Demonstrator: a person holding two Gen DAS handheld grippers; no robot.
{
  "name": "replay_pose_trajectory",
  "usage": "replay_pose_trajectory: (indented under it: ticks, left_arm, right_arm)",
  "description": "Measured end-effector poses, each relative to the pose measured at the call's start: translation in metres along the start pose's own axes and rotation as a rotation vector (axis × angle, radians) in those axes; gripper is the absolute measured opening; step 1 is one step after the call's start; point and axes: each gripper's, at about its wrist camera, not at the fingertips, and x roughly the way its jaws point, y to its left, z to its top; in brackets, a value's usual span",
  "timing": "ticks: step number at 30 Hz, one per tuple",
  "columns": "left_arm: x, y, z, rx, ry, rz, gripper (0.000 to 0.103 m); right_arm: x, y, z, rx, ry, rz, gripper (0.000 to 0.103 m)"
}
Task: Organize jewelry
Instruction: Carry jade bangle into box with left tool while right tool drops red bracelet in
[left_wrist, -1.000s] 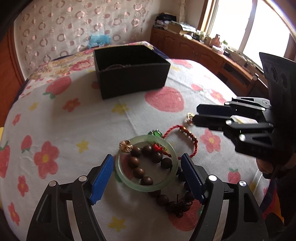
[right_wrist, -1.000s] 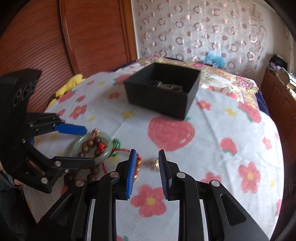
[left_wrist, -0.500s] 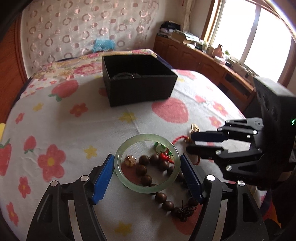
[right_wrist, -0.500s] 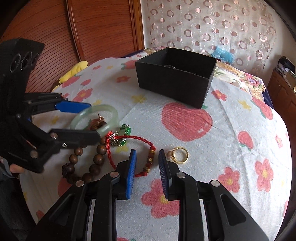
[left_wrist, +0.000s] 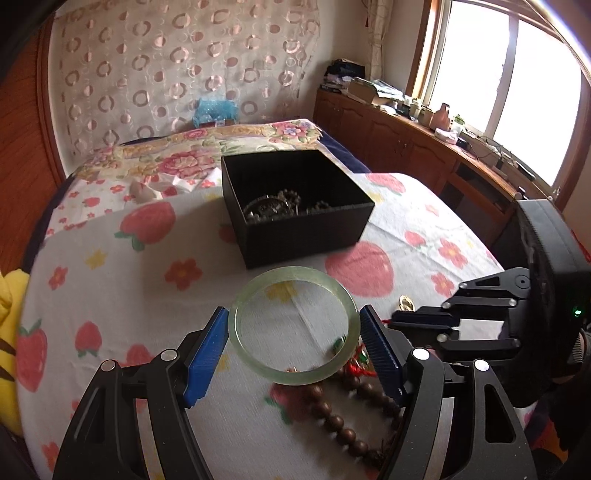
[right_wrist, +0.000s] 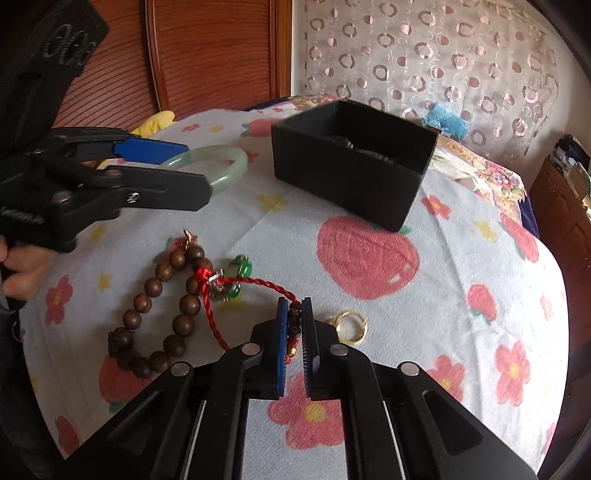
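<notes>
My left gripper (left_wrist: 293, 332) is shut on a pale green jade bangle (left_wrist: 255, 299) and holds it level above the cloth, short of the black box (left_wrist: 306, 229). The bangle also shows in the right wrist view (right_wrist: 225, 166). My right gripper (right_wrist: 293, 314) is shut on the beaded part of a red cord bracelet (right_wrist: 240, 282) that lies on the cloth. A brown wooden bead bracelet (right_wrist: 155, 288) and green charms (right_wrist: 242, 269) lie beside the cord. A gold ring (right_wrist: 351, 326) lies just right of my right fingers. The box (right_wrist: 354, 173) holds dark jewelry.
The round table has a white cloth (left_wrist: 110, 280) printed with strawberries and flowers. A yellow soft object (left_wrist: 9, 295) lies at the left edge. A wooden cabinet (left_wrist: 406, 144) with clutter stands under the window. A blue item (right_wrist: 445, 118) lies behind the box.
My left gripper has lifted the jade bangle off the bead bracelet and carried it toward the box. My right gripper has moved onto the red cord bracelet and closed on it.
</notes>
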Motion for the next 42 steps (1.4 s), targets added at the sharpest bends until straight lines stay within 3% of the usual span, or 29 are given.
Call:
replay_pose_trajectory:
  ticks: [10,16,30,34,42]
  left_arm:
    - [0.008,0.005,0.040,0.031,-0.041,0.005,0.069]
    - [0.017,0.006,0.065,0.049,-0.060,0.007,0.069]
    - [0.066,0.007,0.090,0.071,-0.004,0.018,0.069]
    - [0.064,0.009,0.089,0.064,-0.018,0.013,0.078]
    - [0.045,0.017,0.083,0.038,-0.039,0.026,0.079]
  right_arm:
    - [-0.031,-0.055,0.055,0.057,-0.178,-0.065,0.008]
    - [-0.034,-0.081,0.087,0.079,-0.253,-0.048,0.008]
    - [-0.015,-0.098,0.100,0.078,-0.246,-0.080,0.008]
    - [-0.014,-0.100,0.101,0.076,-0.248,-0.078,0.008]
    - [-0.001,-0.099,0.106,0.087,-0.239,-0.041,0.008]
